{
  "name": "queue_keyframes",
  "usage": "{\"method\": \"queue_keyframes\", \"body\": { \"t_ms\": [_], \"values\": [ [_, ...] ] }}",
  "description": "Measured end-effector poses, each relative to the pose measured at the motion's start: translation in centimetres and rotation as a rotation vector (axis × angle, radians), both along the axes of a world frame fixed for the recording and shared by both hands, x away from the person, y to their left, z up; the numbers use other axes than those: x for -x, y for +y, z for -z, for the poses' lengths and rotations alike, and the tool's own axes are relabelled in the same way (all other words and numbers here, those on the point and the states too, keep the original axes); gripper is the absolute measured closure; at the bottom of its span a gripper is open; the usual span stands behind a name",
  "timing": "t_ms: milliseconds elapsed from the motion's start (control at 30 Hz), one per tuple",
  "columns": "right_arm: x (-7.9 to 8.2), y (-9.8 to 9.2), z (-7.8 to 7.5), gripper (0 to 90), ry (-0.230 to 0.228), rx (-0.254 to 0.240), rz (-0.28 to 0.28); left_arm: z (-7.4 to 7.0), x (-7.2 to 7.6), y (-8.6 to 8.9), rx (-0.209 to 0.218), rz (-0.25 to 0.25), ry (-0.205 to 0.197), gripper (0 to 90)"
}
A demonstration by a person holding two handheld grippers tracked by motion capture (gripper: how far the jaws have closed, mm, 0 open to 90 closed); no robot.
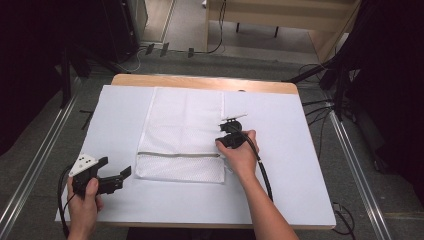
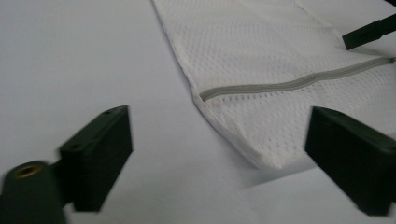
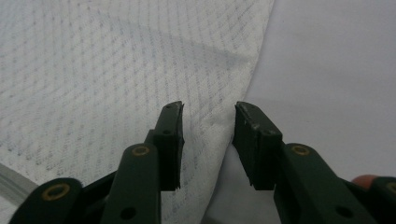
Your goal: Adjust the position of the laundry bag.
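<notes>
The right gripper (image 1: 231,131) is held in the person's right hand (image 1: 240,152), just right of the table's centre in the high view, with a black cable (image 1: 260,162) trailing from it toward five o'clock. Its jaws are parted by a moderate gap and nothing is clamped between them. In the right gripper view (image 3: 208,135) the jaws are seen straddling the right-hand edge of a white mesh bag (image 3: 116,74); whether the pads touch the fabric cannot be told.

The left gripper (image 1: 112,177) is held in the left hand (image 1: 85,202) at about eight o'clock on the table, with a grey three-cornered plate (image 1: 82,164) on top. Its jaws are spread wide and pointed toward three o'clock, at the bag's lower left corner, and nothing is gripped. In the left gripper view (image 2: 219,154) that corner is seen lying between the two jaws but farther off, clear of both.

The mesh bag (image 1: 182,137) is laid flat at the middle of the table, on a white sheet (image 1: 292,165). A grey zipper (image 1: 177,154) is run across it from nine to three o'clock, near its lower end. The wooden table edge (image 1: 200,81) is seen at twelve o'clock, beyond the sheet.
</notes>
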State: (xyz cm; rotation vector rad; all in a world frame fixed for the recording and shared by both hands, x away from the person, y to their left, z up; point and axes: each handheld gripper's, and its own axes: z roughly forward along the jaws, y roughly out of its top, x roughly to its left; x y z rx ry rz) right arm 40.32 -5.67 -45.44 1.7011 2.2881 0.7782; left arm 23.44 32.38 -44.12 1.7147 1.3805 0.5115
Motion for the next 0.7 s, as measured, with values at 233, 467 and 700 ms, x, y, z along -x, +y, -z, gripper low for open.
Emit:
{"method": "queue_keyframes", "body": {
  "t_ms": [233,467,700],
  "values": [
    [0.1,0.2,0.1,78.2,-0.03,0.064,0.011,0.7,-0.1,-1.8,0.034,0.021,0.102,23.8],
    [0.3,0.4,0.1,89.9,-0.045,0.069,-0.02,1.8,-1.5,-3.6,-0.019,0.011,0.186,56.6],
    [0.3,0.2,0.1,90.0,-0.045,0.051,-0.023,2.3,-1.6,-4.0,-0.004,0.083,0.217,90.0]
  ]
}}
